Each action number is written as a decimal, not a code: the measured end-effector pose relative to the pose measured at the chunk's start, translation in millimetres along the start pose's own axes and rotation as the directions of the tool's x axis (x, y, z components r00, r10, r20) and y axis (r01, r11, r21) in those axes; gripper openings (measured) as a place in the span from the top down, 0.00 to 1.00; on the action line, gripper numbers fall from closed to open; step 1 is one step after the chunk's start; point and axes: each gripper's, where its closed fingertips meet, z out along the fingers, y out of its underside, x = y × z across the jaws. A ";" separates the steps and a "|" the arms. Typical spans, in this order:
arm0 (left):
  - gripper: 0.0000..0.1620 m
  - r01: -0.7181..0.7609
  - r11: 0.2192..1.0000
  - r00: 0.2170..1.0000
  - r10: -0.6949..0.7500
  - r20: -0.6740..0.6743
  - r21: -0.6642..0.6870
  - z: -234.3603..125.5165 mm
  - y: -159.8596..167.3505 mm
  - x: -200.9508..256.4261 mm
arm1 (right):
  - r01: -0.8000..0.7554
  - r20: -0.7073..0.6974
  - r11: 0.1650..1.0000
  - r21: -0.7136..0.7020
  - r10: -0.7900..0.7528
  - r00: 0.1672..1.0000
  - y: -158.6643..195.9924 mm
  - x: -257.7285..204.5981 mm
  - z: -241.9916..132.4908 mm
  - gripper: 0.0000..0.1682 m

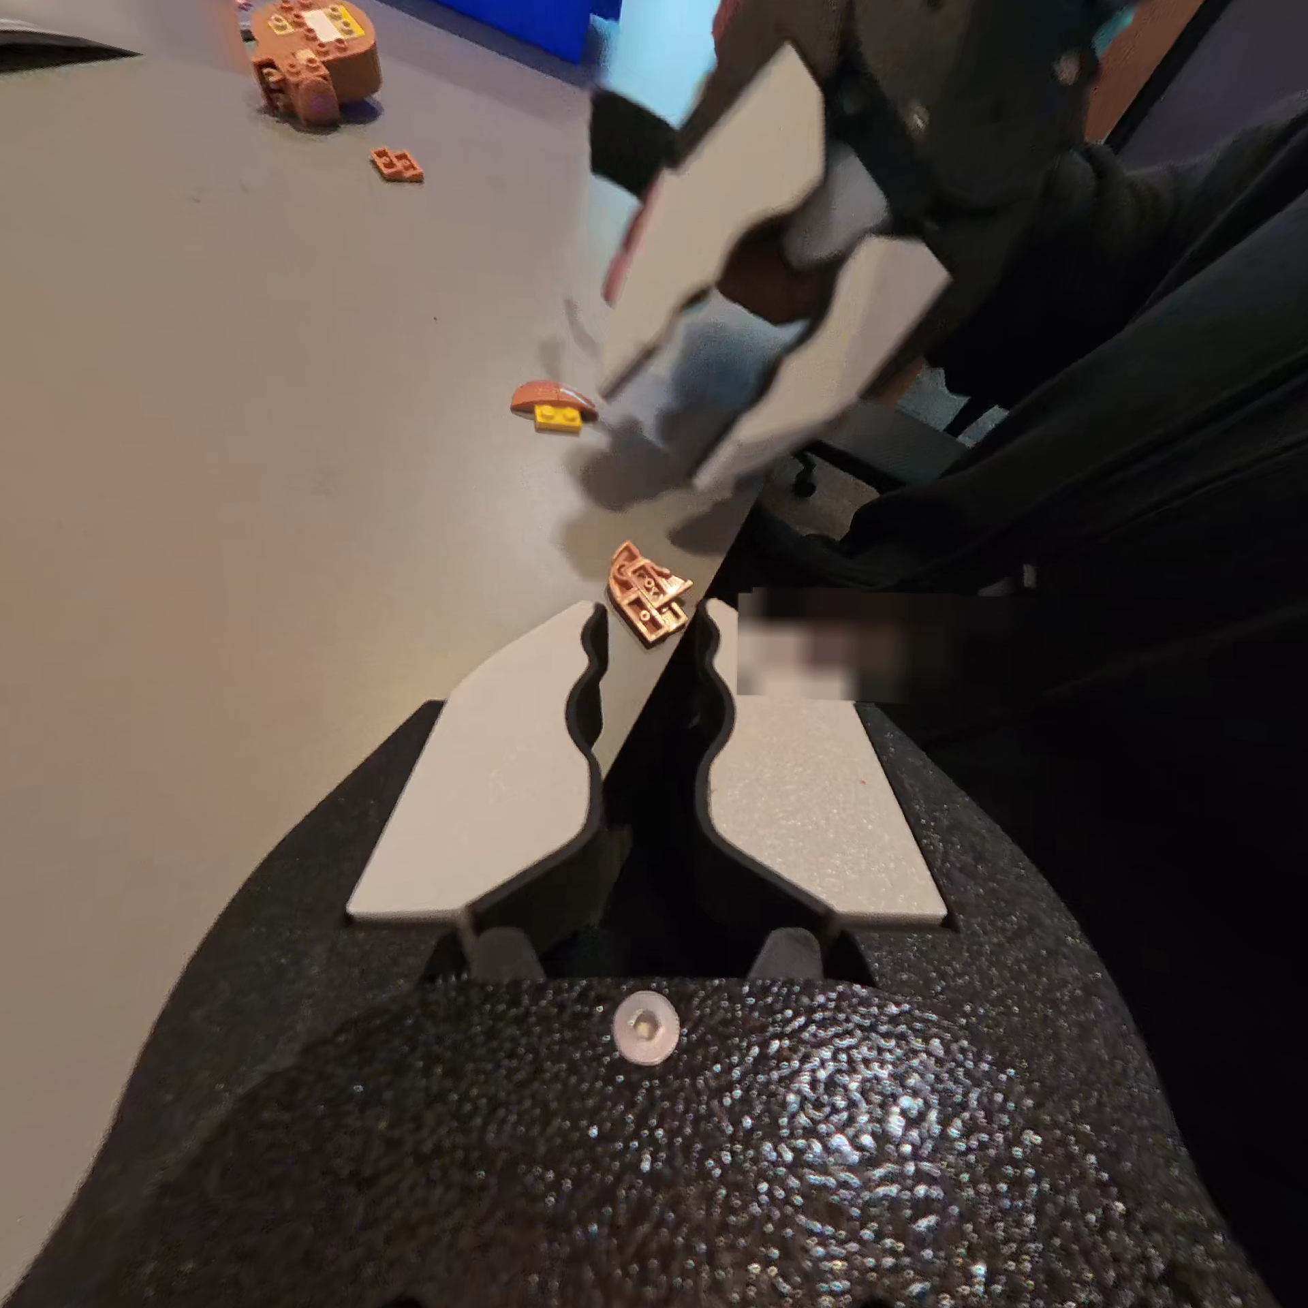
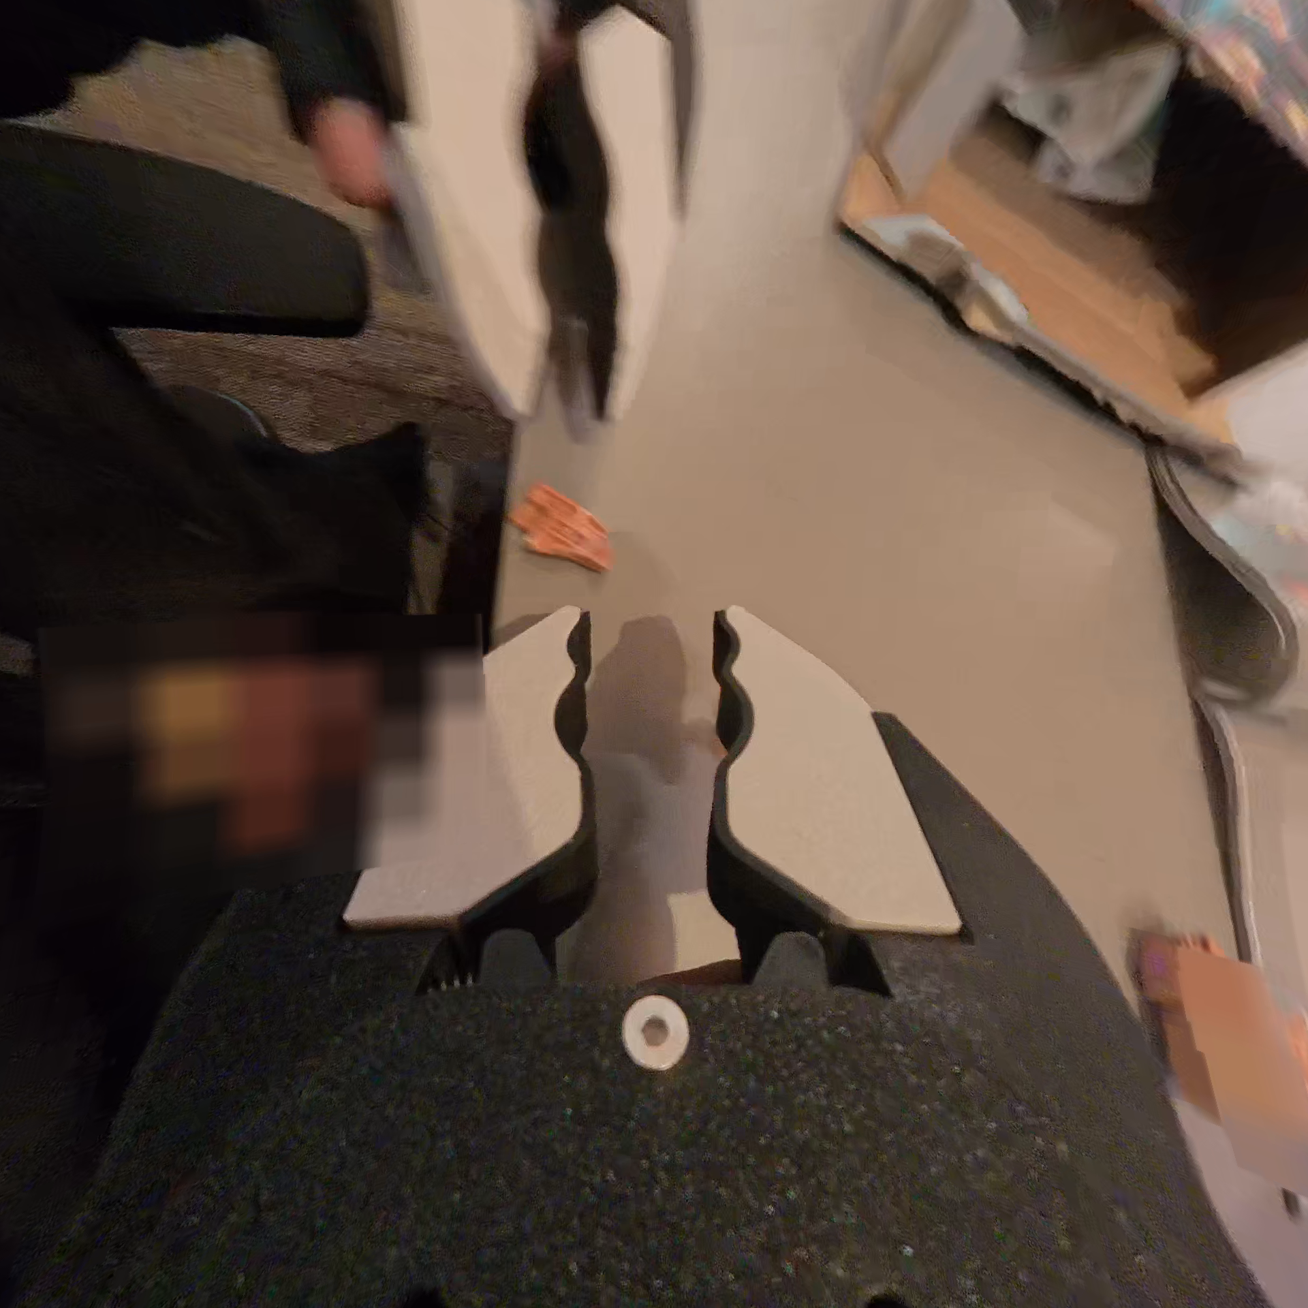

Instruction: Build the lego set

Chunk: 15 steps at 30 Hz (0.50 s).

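On the grey worktop (image 1: pixel 212 425), the brown lego model (image 1: pixel 315 60) stands far left, a small brown plate (image 1: pixel 396 164) near it. The left gripper (image 1: pixel 651 616) is apart, empty, just short of an upturned brown piece (image 1: pixel 647 591) at the edge. The right gripper (image 2: pixel 651 623), likewise apart and empty, hovers beside a brown-and-yellow piece (image 1: pixel 553 407).

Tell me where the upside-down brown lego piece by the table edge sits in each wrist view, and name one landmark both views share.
Left wrist view: upside-down brown piece lies just beyond the left gripper fingertips, at the table edge.
Right wrist view: a blurred orange-brown piece, likely the same, lies left of centre, beyond the right gripper.
Shared landmark: the table edge beside it.
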 end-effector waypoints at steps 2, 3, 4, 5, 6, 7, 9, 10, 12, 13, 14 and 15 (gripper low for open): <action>0.86 0.015 1.000 1.000 -0.015 0.003 0.025 -0.3 -2.0 -0.6 | 0.081 0.013 0.997 0.009 -0.081 0.997 -8.3 -17.5 7.8 0.80; 0.86 0.026 0.999 1.000 -0.026 0.010 0.040 -0.9 -2.9 -1.3 | 0.121 0.006 0.993 -0.002 -0.121 0.993 -9.3 -22.0 11.9 0.80; 0.86 0.036 0.998 0.999 -0.037 0.018 0.056 -1.7 -3.8 -2.1 | 0.147 0.004 0.989 -0.016 -0.147 0.989 -9.4 -25.5 15.8 0.79; 0.86 0.045 0.996 0.999 -0.047 0.022 0.073 -2.7 -4.4 -2.2 | 0.162 0.010 0.986 -0.024 -0.162 0.987 -10.0 -28.9 19.3 0.79; 0.86 0.053 0.995 0.998 -0.055 0.024 0.090 -3.8 -4.7 -1.6 | 0.174 0.013 0.984 -0.028 -0.173 0.985 -11.5 -31.7 22.3 0.79; 0.86 0.061 0.993 0.998 -0.063 0.025 0.101 -4.7 -3.8 -0.9 | 0.187 0.006 0.982 -0.035 -0.187 0.982 -12.8 -32.8 24.9 0.79; 0.86 0.069 0.991 0.996 -0.074 0.040 0.112 -5.9 0.4 -0.1 | 0.232 -0.012 0.970 -0.077 -0.234 0.972 -12.2 -33.2 30.3 0.79; 0.86 0.071 0.991 0.996 -0.077 0.045 0.117 -6.2 2.8 1.2 | 0.257 -0.025 0.960 -0.107 -0.261 0.965 -10.6 -32.3 33.0 0.79; 0.86 0.070 0.987 0.996 -0.077 0.043 0.142 -8.3 3.9 6.5 | 0.300 -0.035 0.935 -0.190 -0.311 0.950 -3.2 -31.0 38.2 0.79; 0.86 0.071 0.986 0.996 -0.078 0.044 0.150 -9.3 4.8 8.9 | 0.305 -0.044 0.930 -0.205 -0.320 0.947 -3.0 -31.2 39.5 0.79; 0.86 0.068 0.985 0.996 -0.076 0.049 0.158 -10.3 5.6 10.9 | 0.300 -0.055 0.930 -0.212 -0.318 0.947 -4.0 -31.6 39.8 0.80; 0.86 0.063 0.984 0.996 -0.073 0.051 0.167 -11.2 6.3 13.3 | 0.299 -0.066 0.929 -0.217 -0.320 0.945 -4.5 -32.1 39.6 0.81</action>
